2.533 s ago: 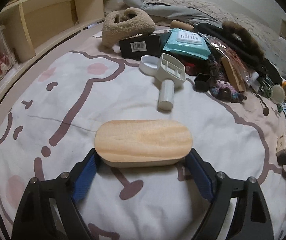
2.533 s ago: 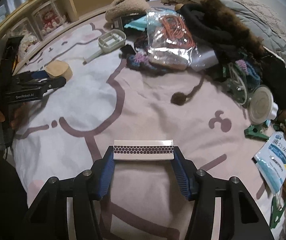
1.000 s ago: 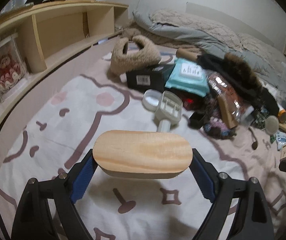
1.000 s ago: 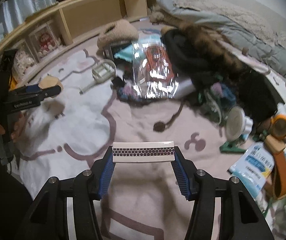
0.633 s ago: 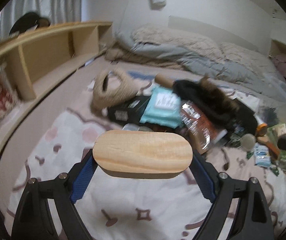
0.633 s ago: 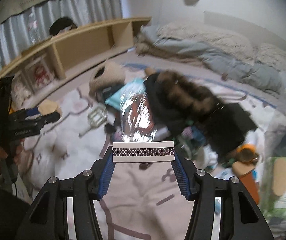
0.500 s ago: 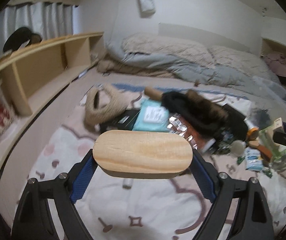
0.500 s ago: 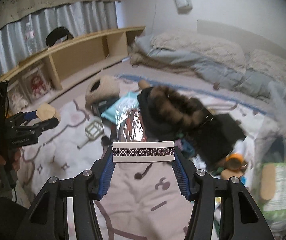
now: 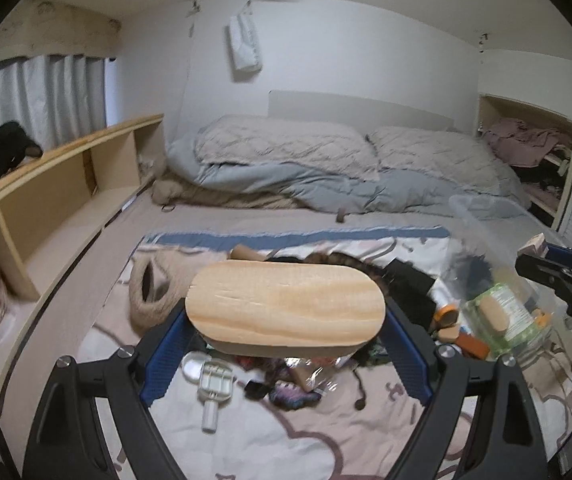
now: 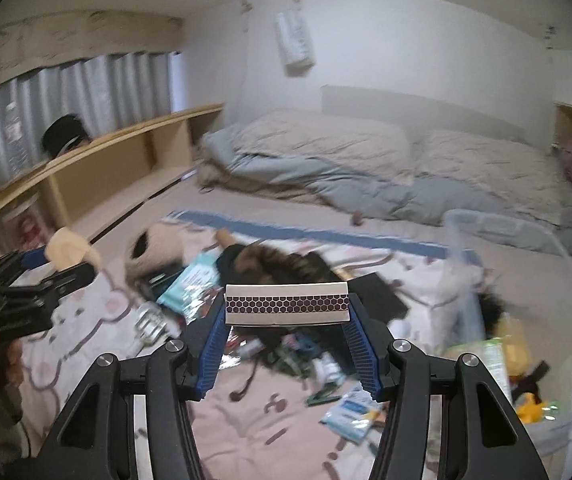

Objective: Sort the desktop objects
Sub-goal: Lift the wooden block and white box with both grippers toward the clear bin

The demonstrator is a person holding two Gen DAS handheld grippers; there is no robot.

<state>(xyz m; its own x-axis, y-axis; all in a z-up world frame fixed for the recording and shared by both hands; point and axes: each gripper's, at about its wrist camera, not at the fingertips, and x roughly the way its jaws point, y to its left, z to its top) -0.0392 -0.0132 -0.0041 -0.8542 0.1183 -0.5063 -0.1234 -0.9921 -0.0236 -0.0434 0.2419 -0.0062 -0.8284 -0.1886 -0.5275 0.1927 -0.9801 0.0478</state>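
Left gripper [image 9: 286, 322] is clamping a wooden box [image 9: 286, 306] held up in the air; right gripper [image 10: 287, 330] is pinching a matchbox [image 10: 287, 304], also in the air. Sorting is looking barely started: the clutter pile [image 10: 286, 344] is sitting at 6 o'clock below both on the blanket [image 9: 286, 448], clear bin [image 10: 505, 240] at 3 o'clock, neither item placed yet.

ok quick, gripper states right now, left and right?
Left gripper: closed on the oval wooden block, held in the air.
Right gripper: closed on the matchbox, also held in the air.
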